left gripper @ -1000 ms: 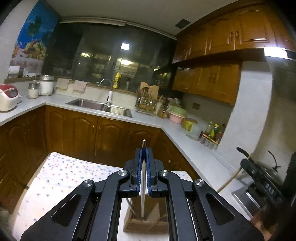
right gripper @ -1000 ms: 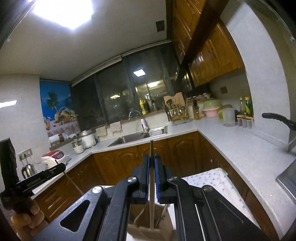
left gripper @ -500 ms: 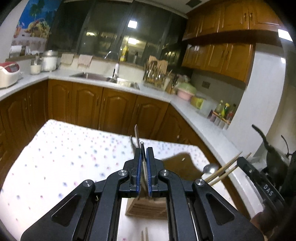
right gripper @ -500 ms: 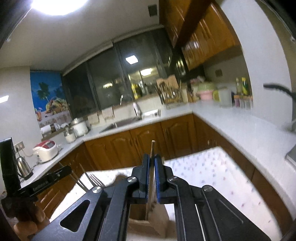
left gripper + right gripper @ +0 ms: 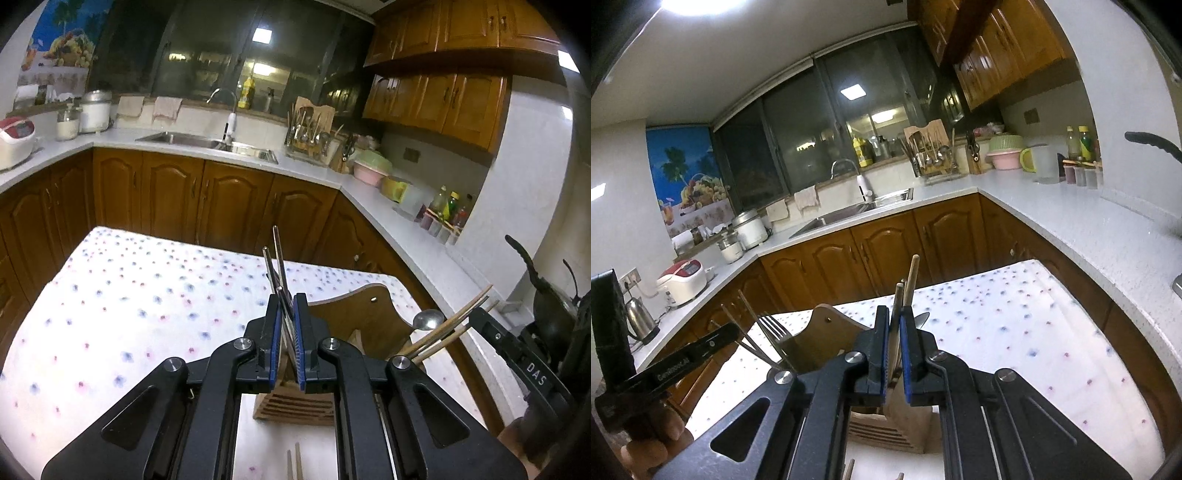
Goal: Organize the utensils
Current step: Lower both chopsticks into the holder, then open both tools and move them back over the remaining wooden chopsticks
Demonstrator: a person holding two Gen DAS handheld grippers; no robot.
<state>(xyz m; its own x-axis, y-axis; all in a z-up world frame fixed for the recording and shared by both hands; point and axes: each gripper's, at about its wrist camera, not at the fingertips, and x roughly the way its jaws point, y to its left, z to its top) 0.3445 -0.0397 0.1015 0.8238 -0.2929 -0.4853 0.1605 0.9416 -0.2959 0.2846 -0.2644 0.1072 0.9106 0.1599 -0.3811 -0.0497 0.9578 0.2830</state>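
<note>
1. Left gripper (image 5: 287,325): the fingers stand a narrow gap apart, with thin metal chopsticks (image 5: 276,258) leaning between the blue pads; whether the pads press on them cannot be told. The rod tips rise above the fingers at frame centre.
2. Right gripper (image 5: 894,343): its jaws have just been opening. Wooden chopsticks (image 5: 910,280) stand in the small gap between the pads; one stick appears clear of the pads.
3. Wooden utensil holder (image 5: 354,317): it stands on the counter (image 5: 110,314), which bears a dotted cloth, directly beyond both grippers at lower centre of each frame. Both sets of chopsticks run down into it.
4. Left wrist view only: a spoon (image 5: 428,319) bowl and the wooden sticks angling out at right centre beside the other gripper's body, and two stick ends lying on the cloth at the bottom edge.
5. Right wrist view only: a fork (image 5: 774,326) and the metal rods rising at left centre, and a hand (image 5: 653,439) gripping the left tool at lower left.
</note>
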